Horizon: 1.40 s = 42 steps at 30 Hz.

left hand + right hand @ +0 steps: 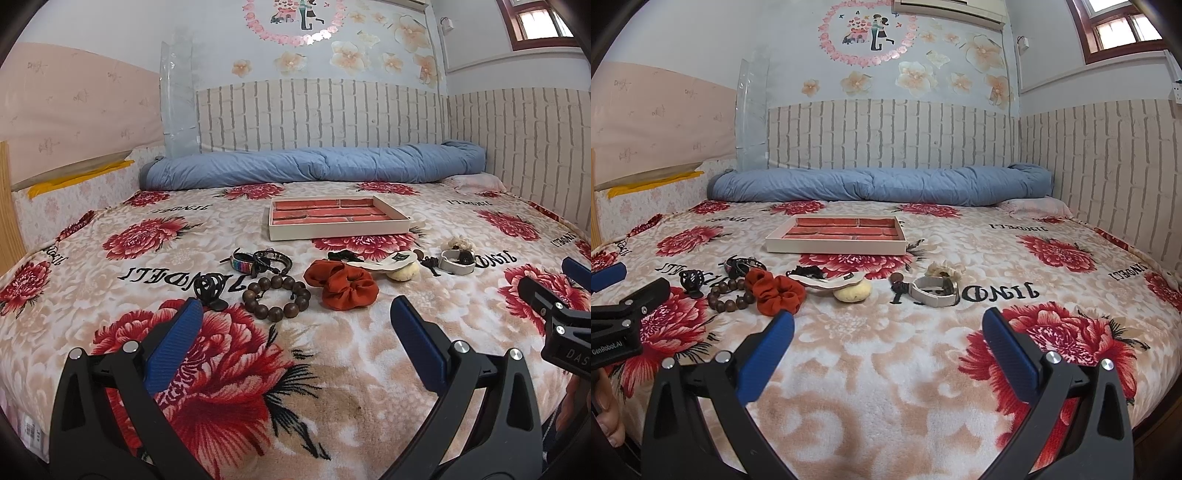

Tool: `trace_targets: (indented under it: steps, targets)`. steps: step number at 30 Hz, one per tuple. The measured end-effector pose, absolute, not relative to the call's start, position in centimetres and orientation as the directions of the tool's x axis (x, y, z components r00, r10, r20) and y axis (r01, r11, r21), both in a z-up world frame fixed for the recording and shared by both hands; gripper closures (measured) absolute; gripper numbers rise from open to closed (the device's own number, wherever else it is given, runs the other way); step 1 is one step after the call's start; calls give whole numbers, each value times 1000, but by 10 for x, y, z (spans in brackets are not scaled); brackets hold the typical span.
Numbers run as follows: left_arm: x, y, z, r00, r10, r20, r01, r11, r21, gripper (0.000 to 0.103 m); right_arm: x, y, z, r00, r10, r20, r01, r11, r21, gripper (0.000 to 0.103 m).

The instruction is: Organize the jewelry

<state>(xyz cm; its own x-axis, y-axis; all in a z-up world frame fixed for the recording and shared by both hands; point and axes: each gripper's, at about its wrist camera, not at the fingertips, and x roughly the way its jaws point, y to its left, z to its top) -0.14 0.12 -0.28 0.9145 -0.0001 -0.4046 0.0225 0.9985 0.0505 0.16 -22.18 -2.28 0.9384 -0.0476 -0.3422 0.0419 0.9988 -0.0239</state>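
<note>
The bead bracelet (275, 300) lies flat on the blanket (332, 369) in a row of hair ties and bands, with the tray (338, 225) farther back behind the row. It sits just ahead of the left gripper (295, 317), nearer to it than to the right gripper (888, 328). Both grippers hover low over the near blanket, spread wide and holding nothing.

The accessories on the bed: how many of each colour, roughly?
Dark or black: 5, including the wooden bead bracelet and claw clip
Rust-orange: 1, scrunchie
White or cream: 4, including the white band
Total: 10
</note>
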Motion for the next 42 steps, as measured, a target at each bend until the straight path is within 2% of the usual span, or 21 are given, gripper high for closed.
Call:
trace_targets:
  steps: [25, 42]
  targets:
    - [1, -4, -5, 909, -8, -416, 29, 999, 44, 5, 8, -226, -29, 933, -56, -354, 50, 998, -27, 4]
    - [22, 5, -17, 888, -24, -459, 33, 999, 12, 5, 19, -219, -33, 927, -47, -373, 37, 999, -36, 4]
